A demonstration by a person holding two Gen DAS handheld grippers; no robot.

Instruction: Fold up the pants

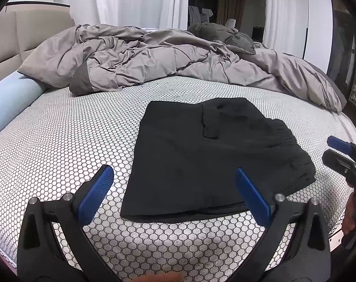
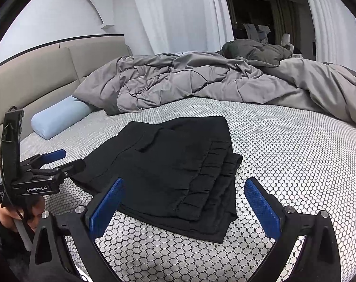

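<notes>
The black pants lie folded into a flat rectangle on the honeycomb-patterned bed cover, with the gathered waistband at the right. They also show in the right wrist view. My left gripper is open and empty, hovering just above the near edge of the pants. My right gripper is open and empty, above the waistband end. The right gripper appears at the right edge of the left wrist view; the left gripper appears at the left of the right wrist view.
A rumpled grey duvet covers the far half of the bed. A light blue bolster pillow lies at the left by the beige headboard. White curtains and a dark doorway stand behind.
</notes>
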